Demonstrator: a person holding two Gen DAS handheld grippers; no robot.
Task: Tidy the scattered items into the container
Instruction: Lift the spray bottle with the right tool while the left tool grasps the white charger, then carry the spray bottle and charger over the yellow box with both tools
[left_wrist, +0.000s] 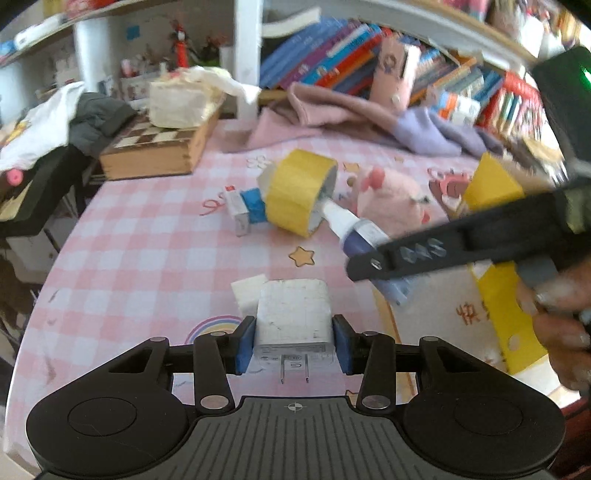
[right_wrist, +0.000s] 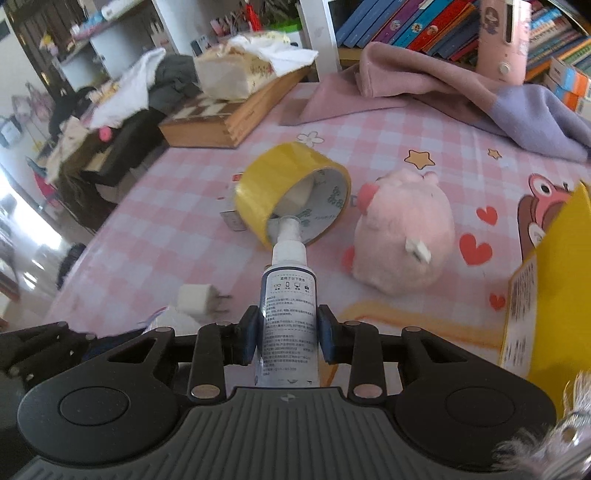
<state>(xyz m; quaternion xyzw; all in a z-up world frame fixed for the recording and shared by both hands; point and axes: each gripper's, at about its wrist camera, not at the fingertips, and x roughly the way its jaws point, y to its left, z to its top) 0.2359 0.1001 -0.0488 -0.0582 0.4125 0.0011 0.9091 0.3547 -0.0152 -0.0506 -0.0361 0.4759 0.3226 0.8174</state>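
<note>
Closest to the left wrist camera, the left gripper (left_wrist: 294, 341) has its fingers (left_wrist: 245, 341) clenched on a white charger plug (left_wrist: 291, 317), pads on its two flat sides, prongs pointing back toward the camera. It looks light, hard and smooth, so the flat-sided hold suits it; a slack grip could let it slip. A small white block (left_wrist: 246, 293) lies just beside it on the pink checked table (left_wrist: 140, 243).

Further right, the right gripper (right_wrist: 288, 334) grips a spray bottle (right_wrist: 290, 295) around its labelled body, nozzle pointing away toward the tape. Stiff plastic, round and probably a little slick; the mid-body hold seems sound, since the thin neck would likely twist.

Still on the table, in the middle, a yellow tape roll (right_wrist: 291, 195) stands tilted on its edge with a small blue-and-white box (left_wrist: 245, 208) behind it; rigid and wide, it is best taken through the core or across the rim. Right of it sits a pink plush pig (right_wrist: 402, 236), soft and light, easy to pinch anywhere.

At the far right stands a yellow cardboard box (right_wrist: 546, 295), presumably the container; its inside is hidden, so I cannot tell what it holds.
</note>
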